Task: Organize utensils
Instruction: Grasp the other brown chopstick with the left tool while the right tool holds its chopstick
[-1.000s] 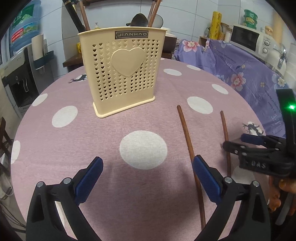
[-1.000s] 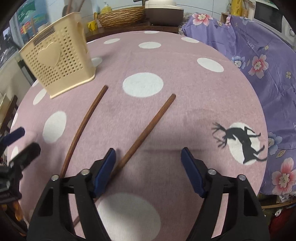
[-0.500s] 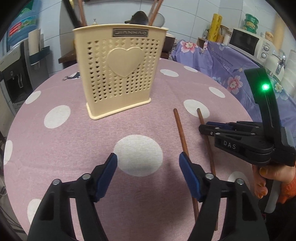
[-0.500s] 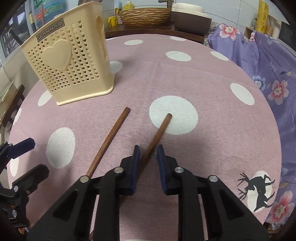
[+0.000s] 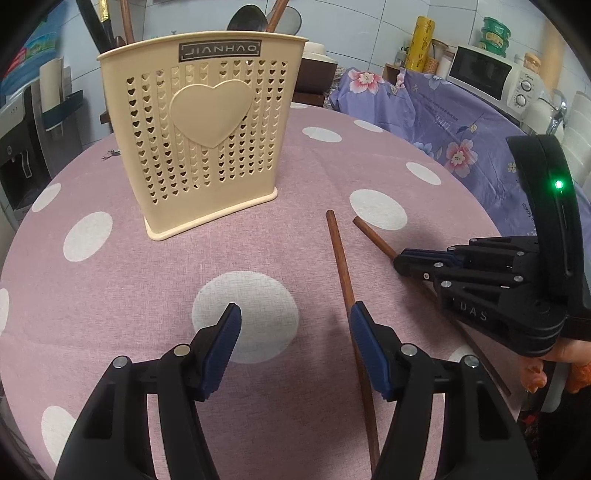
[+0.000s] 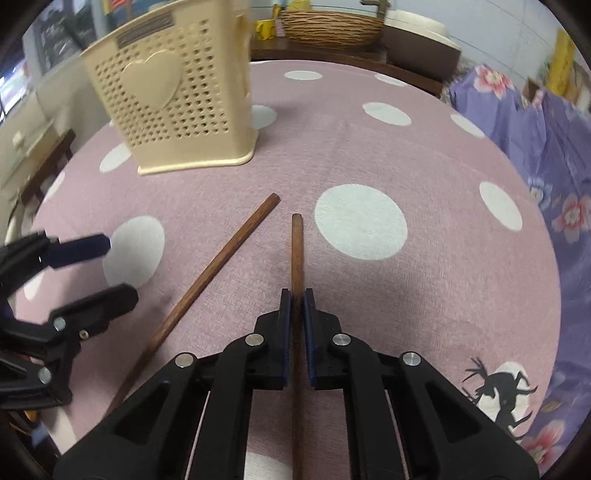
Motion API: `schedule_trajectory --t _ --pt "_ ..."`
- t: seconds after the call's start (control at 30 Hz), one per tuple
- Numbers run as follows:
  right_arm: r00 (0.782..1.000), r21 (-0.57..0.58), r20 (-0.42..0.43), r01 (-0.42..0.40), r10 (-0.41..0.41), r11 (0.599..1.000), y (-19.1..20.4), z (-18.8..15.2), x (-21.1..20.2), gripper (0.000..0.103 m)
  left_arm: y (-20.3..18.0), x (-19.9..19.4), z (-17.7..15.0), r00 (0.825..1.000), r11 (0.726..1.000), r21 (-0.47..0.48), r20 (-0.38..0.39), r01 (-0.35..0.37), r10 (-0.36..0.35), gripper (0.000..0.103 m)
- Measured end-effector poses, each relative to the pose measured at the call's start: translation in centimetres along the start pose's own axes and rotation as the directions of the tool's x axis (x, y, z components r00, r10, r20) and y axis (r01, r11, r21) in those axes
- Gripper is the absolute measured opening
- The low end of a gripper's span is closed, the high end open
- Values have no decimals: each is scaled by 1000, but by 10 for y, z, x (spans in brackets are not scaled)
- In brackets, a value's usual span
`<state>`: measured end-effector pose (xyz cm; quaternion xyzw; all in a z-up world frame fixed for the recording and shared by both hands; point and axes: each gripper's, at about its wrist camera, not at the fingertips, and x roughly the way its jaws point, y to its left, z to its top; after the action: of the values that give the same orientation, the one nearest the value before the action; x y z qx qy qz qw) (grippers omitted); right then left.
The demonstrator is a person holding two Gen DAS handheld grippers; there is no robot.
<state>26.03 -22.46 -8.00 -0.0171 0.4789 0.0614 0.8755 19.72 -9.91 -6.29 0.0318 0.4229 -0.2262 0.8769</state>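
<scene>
Wooden chopsticks, two of them, lie on the pink tablecloth (image 5: 110,288) with white dots, in front of the cream utensil holder (image 5: 207,136). My right claw (image 6: 297,295) is clamped on the right chopstick (image 6: 296,251): both blue pads press its sides, and the stick runs straight out from between them toward the holder, with its far end still resting on or just above the cloth; I cannot tell which. In the left wrist view that same claw comes in from the right edge, fingers pinched together over the stick.

My left claw (image 5: 295,325) is partly open and its jaws are closing. Nothing sits between them but cloth and a white dot. The left chopstick (image 5: 343,273) lies flat just outside my right-side pad (image 5: 364,343), touching or nearly touching its outer edge.

Holder stands upright, heart panel facing me, well apart from both sticks. Dark spoon bowls and wooden handles (image 5: 275,16) stick up above its rim, though whether they are inside it is unclear. Purple flowered cloth (image 5: 443,118) lies behind on the right.
</scene>
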Motion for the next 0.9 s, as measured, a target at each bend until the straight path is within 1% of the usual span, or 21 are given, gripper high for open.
schedule_trajectory --t 0.03,0.17,0.2,0.23,0.27,0.3,0.33,0.4,0.43,0.47,0.6,0.67,0.7,0.77,0.8,0.9 --pt "1000 23 6 1 -1 1000 -2 0 0 8 -3 1 1 1000 1000 7 -4 2 -2 61" --pt "998 133 10 -61 61 989 -15 0 -1 12 -17 9 4 1000 999 46 -19 2 -1 58" --pt "997 153 21 -82 80 985 -19 1 -3 21 -20 14 6 1000 999 52 -27 3 -1 57" --pt "996 166 30 -91 87 982 -21 1 -5 38 -23 19 8 999 999 53 -38 6 -4 53" --pt "996 183 49 -88 81 979 -25 1 -10 47 -24 23 11 999 999 53 -49 12 -9 50" --pt "996 193 68 -73 61 978 -27 2 -15 53 -25 27 14 998 998 53 -55 17 -14 49" --pt "996 197 81 -47 32 979 -30 2 -20 53 -26 32 17 998 998 54 -60 15 -11 46" --pt "995 208 101 -26 5 978 -33 2 -26 53 -30 43 25 997 998 69 -72 3 2 42" --pt "994 216 108 -28 5 976 -35 2 -28 53 -32 48 28 997 997 79 -76 -3 9 39" --pt "994 223 109 -31 7 974 -37 1 -29 53 -33 51 31 997 996 87 -68 -17 23 34" --pt "994 210 112 -11 -12 978 -36 -1 -29 53 -33 63 45 996 994 96 -69 -48 55 26" --pt "994 220 110 -12 -12 976 -38 -1 -26 53 -29 66 51 996 995 78 -68 -59 65 19" --pt "994 226 109 -15 -10 974 -39 -2 -27 53 -28 68 54 995 996 71 -70 -59 64 18" --pt "995 233 104 -15 -10 972 -40 -2 -25 53 -28 71 57 995 994 81 -66 -76 82 12" --pt "995 229 101 -13 -10 973 -40 -2 -24 53 -27 71 57 994 993 81 -63 -82 87 11" --pt "996 198 92 -20 2 980 -35 -1 -23 53 -23 69 56 996 996 65 -69 -60 65 11"
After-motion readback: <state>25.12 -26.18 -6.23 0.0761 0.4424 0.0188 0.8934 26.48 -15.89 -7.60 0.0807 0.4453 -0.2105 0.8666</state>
